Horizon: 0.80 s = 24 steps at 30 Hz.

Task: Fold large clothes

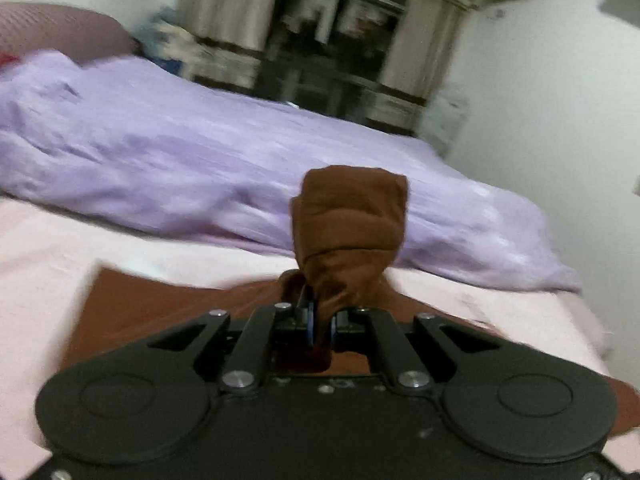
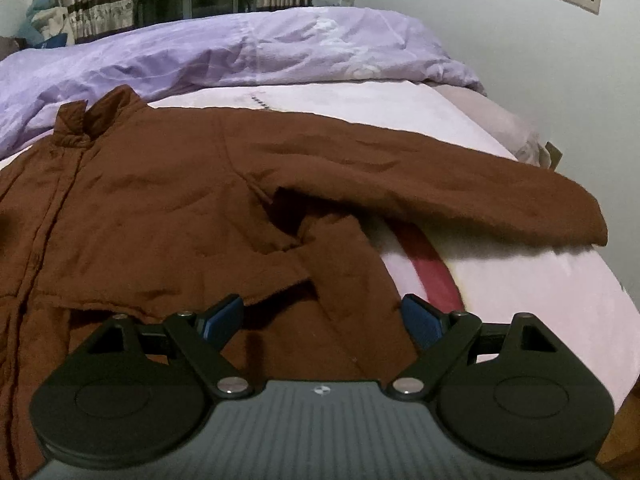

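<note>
A large brown jacket [image 2: 160, 208] lies spread on the pink bed sheet [image 2: 520, 280], collar toward the far left, one sleeve [image 2: 460, 192] stretched out to the right. In the left wrist view my left gripper [image 1: 320, 320] is shut on a bunched end of the brown jacket [image 1: 348, 220], which stands up in a lump above the fingers; the picture is blurred by motion. My right gripper [image 2: 322, 320] hangs open over the jacket's lower right part, blue pads [image 2: 222, 318] wide apart with only cloth below them.
A rumpled purple duvet [image 2: 240, 52] lies along the far side of the bed. Curtains and a dark window [image 1: 320, 40] stand behind it. A white wall [image 2: 520, 60] with sockets is on the right. A red stripe [image 2: 432, 268] marks the sheet near the right edge.
</note>
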Motion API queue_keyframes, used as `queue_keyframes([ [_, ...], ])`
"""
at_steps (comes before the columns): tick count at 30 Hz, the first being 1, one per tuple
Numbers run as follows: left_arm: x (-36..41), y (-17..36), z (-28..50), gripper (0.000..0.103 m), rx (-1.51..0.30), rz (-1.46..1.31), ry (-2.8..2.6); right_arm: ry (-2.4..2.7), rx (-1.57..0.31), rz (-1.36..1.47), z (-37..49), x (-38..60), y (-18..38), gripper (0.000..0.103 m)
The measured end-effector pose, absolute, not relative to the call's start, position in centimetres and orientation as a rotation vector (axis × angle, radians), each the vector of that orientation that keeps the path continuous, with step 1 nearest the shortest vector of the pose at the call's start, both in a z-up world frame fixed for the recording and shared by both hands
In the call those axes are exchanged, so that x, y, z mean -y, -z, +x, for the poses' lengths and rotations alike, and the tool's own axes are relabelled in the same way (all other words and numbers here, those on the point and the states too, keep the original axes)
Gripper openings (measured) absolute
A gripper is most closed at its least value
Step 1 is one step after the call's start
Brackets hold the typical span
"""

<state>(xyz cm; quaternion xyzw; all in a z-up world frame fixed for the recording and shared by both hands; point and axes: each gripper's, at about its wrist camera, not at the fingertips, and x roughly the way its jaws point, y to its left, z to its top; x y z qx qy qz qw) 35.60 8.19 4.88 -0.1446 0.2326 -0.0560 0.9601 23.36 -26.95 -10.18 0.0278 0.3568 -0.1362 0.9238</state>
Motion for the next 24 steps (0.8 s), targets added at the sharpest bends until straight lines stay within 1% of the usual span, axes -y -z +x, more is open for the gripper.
queue_keyframes([
  [3, -2.4, -2.6, 36.9, 0.005, -0.519, -0.322, 0.241, 0.273, -0.739, 0.069, 23.7, 26.7, 10.0, 0.103],
  [8, 6.1, 2.3, 38.0, 0.005, -0.572, -0.189, 0.277, 0.285, -0.748, 0.109, 24.1, 27.4, 10.0, 0.103],
  [10, 7.6, 4.8, 38.7, 0.006, -0.613, -0.18, 0.276, 0.289, -0.752, 0.122, 24.2, 27.6, 10.0, 0.103],
  [13, 7.8, 8.1, 40.0, 0.01, -0.685, -0.183, 0.282, 0.305, -0.763, 0.121, 24.5, 27.6, 10.2, 0.103],
  [16, 8.4, 9.4, 39.1, 0.022, -0.657, -0.134, 0.284, 0.312, -0.778, 0.125, 24.8, 27.6, 10.7, 0.103],
  [17, 8.1, 8.9, 39.1, 0.032, -0.653, -0.123, 0.296, 0.315, -0.784, 0.125, 25.0, 27.7, 10.9, 0.103],
  [18, 8.2, 8.6, 38.7, 0.039, -0.652, -0.121, 0.316, 0.318, -0.79, 0.125, 25.2, 27.7, 11.0, 0.103],
  [19, 8.4, 8.2, 38.7, 0.05, -0.651, -0.13, 0.327, 0.319, -0.793, 0.124, 25.2, 27.7, 11.1, 0.103],
  [21, 8.2, 7.4, 38.2, 0.053, -0.62, -0.142, 0.322, 0.322, -0.796, 0.124, 25.3, 27.7, 11.1, 0.103],
  [22, 8.1, 6.9, 37.4, 0.061, -0.587, -0.148, 0.319, 0.322, -0.794, 0.125, 25.2, 27.7, 11.0, 0.103],
  [23, 8.0, 6.5, 37.3, 0.073, -0.561, -0.149, 0.321, 0.324, -0.792, 0.128, 25.2, 27.8, 10.9, 0.103],
  [24, 7.9, 6.1, 37.2, 0.078, -0.548, -0.148, 0.321, 0.325, -0.792, 0.129, 25.1, 27.8, 10.9, 0.103],
])
